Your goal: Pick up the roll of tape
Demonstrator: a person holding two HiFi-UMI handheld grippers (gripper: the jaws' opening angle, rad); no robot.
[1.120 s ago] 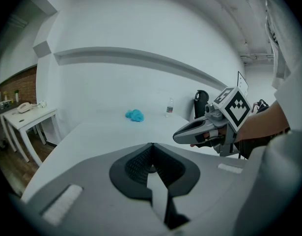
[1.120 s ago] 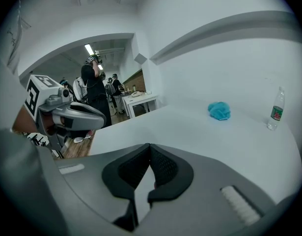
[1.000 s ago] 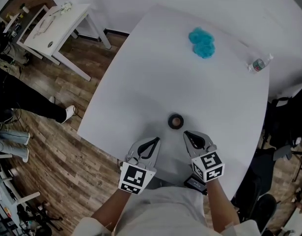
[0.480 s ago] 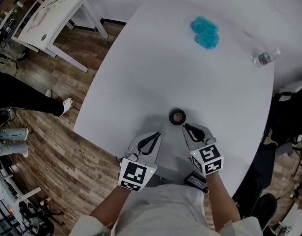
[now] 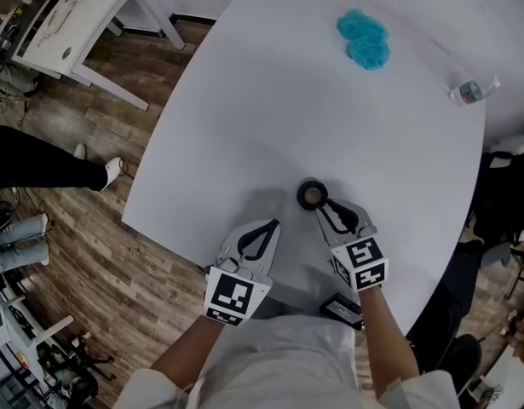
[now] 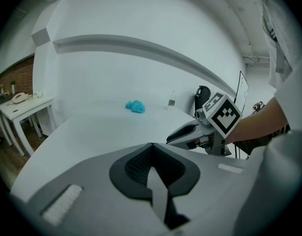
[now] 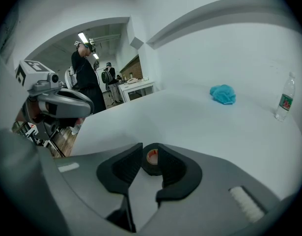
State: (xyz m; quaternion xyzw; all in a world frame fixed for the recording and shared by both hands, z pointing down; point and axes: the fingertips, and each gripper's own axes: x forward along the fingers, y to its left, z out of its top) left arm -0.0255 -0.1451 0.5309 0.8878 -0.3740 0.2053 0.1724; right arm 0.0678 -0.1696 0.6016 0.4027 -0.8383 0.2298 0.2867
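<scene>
Setting: a wide white bench (image 5: 270,100) with a rounded edge, over a brown wood-plank floor (image 5: 108,254).

Progress, as we judge it: the pick-up is not yet made. The small black roll of tape (image 5: 310,195), with a tan core, lies flat on the bench near the edge on our side, and no pad grips it. The approach looks nearly complete. What is left is to bring the jaws around the roll, close on it and lift.

Nearest to us, the left hand-held gripper (image 5: 273,226) hangs over the bench edge, to the left of the roll and apart from it. Its own view shows the jaws together at the tips with nothing between them, so it is empty.

Next out, the right hand-held gripper (image 5: 323,209) points at the roll from just behind it. Its jaws have just been opening and stand a little apart, leaving only a narrow gap. In the right gripper view the roll (image 7: 151,157) shows through that gap, just past the tips and not between the pads. The gap looks narrower than the roll, so we expect a wider opening is needed. We cannot tell whether the tips brush its rim.

Farther out, a crumpled blue cloth (image 5: 364,39) and a clear plastic bottle (image 5: 470,92) by the far edge lie well apart from the work.
</scene>
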